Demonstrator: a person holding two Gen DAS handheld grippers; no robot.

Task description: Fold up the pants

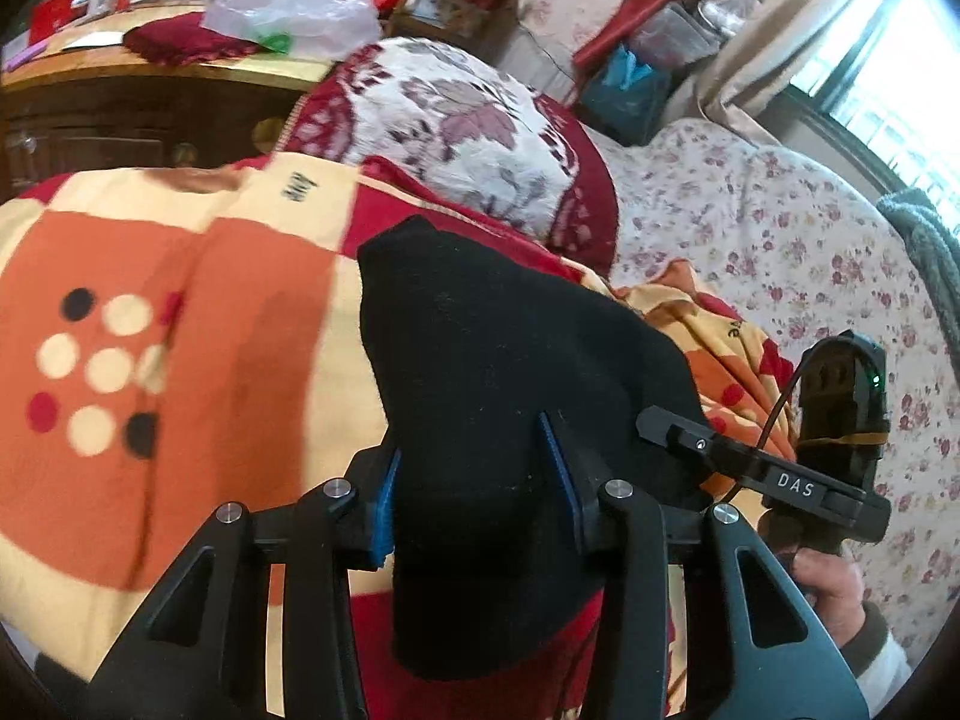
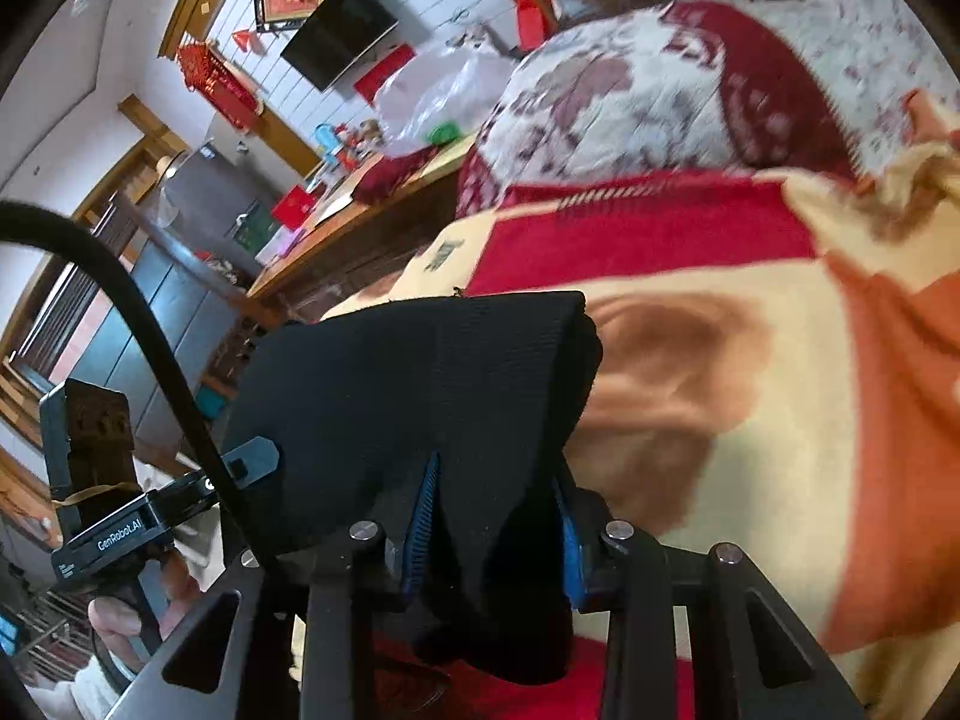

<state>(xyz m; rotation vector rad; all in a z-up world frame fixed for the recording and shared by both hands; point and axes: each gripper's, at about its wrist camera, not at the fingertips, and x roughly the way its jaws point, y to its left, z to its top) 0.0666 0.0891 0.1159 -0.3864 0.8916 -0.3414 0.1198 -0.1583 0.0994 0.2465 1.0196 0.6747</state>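
Left tongs [image 1: 477, 480]: blue-padded fingers [image 1: 383, 510] closed partway, a thick bunch of black knit pants [image 1: 510, 348] pinched between them. Cloth is lifted above the bed and drapes forward over the fingers.

Right tongs [image 2: 492, 522]: same state, narrowed onto the pants [image 2: 420, 372], folded edge lying across the top.

Each wrist view catches the other handheld unit beside it. "DAS" reads on the right unit's black bar [image 1: 795, 489]; "GenRobot.AI" on the left unit's [image 2: 120, 537]. A hand [image 1: 831, 588] grips the handle under the first.

Below the pants: fleece blanket in orange, cream and red blocks with dots [image 1: 150, 330], dark lettering on a cream patch, blurred, unreadable.

Beyond: red-and-white floral blanket heap [image 1: 468, 138], then rose-print bedsheet [image 1: 780, 228].

Farthest: wooden table [image 1: 150, 69] carrying a translucent plastic bag [image 1: 294, 6] with something green inside, contents otherwise unclear.
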